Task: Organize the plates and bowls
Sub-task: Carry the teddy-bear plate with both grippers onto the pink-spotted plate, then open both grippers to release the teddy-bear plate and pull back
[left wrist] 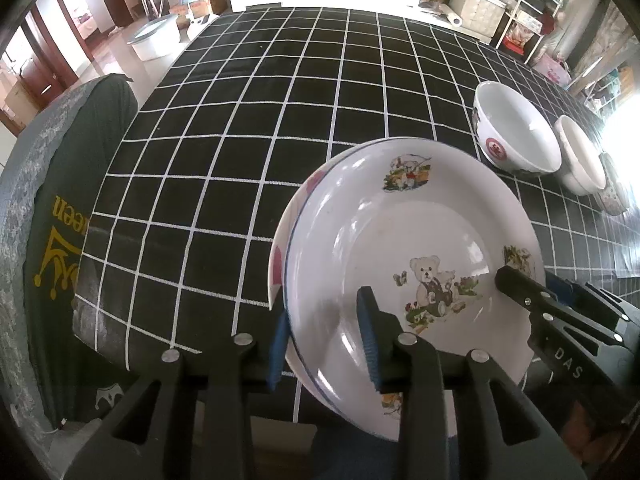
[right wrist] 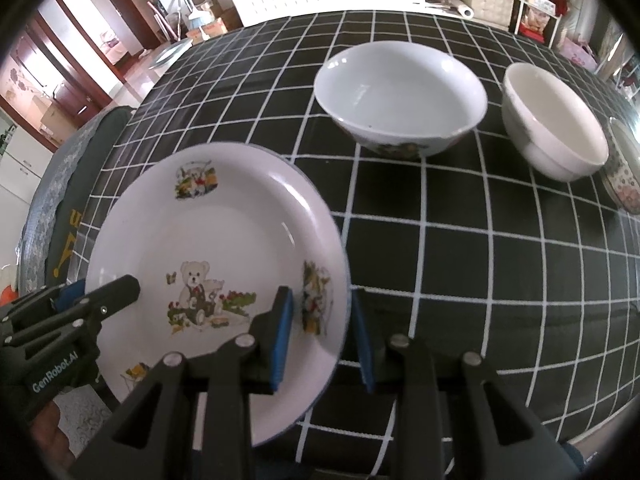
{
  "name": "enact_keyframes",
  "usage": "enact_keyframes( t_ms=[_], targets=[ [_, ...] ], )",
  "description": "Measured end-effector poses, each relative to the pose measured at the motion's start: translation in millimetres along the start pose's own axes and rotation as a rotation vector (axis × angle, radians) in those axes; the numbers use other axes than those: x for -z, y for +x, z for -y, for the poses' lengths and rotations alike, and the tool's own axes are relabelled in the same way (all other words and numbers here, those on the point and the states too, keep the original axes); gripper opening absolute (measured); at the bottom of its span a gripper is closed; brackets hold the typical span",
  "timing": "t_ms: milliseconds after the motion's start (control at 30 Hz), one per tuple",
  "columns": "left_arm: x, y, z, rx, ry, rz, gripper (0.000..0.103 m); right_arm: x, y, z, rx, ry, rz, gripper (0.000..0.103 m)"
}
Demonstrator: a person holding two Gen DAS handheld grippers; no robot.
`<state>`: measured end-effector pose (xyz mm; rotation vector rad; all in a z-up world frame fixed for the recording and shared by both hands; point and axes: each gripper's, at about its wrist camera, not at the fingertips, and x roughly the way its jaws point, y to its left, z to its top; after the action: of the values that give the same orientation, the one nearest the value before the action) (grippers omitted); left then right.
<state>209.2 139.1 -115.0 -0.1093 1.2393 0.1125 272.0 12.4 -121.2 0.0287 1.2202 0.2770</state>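
Glazed ceramic, the bear plate (left wrist: 400,240) is lying on another plate (left wrist: 280,248), left of the bowls (right wrist: 400,96); brittle, slippery. Both grippers' fingers (left wrist: 366,336) (right wrist: 282,336) are straddling opposite rims, the best hold, not visibly pinching.

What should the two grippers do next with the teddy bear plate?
Probably let go and back away. The white teddy-bear plate already sits on another plate, with both the left hand-held gripper and the right hand-held gripper straddling its rim.

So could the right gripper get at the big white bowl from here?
Probably not yet: the right gripper straddles the teddy-bear plate rim. Past it, bare cloth leads to the big white bowl.
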Motion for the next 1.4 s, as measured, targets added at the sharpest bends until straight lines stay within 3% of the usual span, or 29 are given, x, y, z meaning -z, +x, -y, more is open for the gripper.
enact_keyframes(
  t_ms=[67, 133, 200, 400, 700, 800, 867, 933, 1133, 1400],
  targets=[
    [2, -4, -1, -0.009, 0.01, 0.007, 0.033, 1, 0, 0, 0.003, -0.001, -0.004, 0.034],
    [3, -11, 0, -0.069, 0.027, 0.033, 0.042, 4, -1, 0, 0.009, 0.0, -0.008, 0.034],
    [5, -16, -2, -0.083, 0.03, 0.049, 0.042, 5, -4, -1, 0.011, -0.004, -0.005, 0.034],
    [9, -36, -3, -0.044, 0.022, 0.088, 0.042, 6, -17, -2, 0.022, -0.003, 0.019, 0.034],
    [12, -91, 25, 0.027, 0.055, 0.229, 0.043, 12, -88, 3, 0.056, 0.024, 0.197, 0.034],
    [16, -112, 39, 0.052, 0.077, 0.292, 0.055, 12, -108, 11, 0.077, 0.048, 0.247, 0.035],
    [18, -125, 48, 0.061, 0.102, 0.338, 0.062, 13, -123, 13, 0.093, 0.064, 0.287, 0.037],
    [22, -139, 60, 0.067, 0.135, 0.387, 0.063, 16, -139, 17, 0.113, 0.078, 0.327, 0.045],
    [27, -163, 81, 0.105, 0.182, 0.462, 0.078, 27, -169, 24, 0.156, 0.098, 0.393, 0.063],
    [42, -185, 89, 0.111, 0.191, 0.508, 0.079, 43, -202, 28, 0.188, 0.101, 0.46, 0.071]
  ],
)
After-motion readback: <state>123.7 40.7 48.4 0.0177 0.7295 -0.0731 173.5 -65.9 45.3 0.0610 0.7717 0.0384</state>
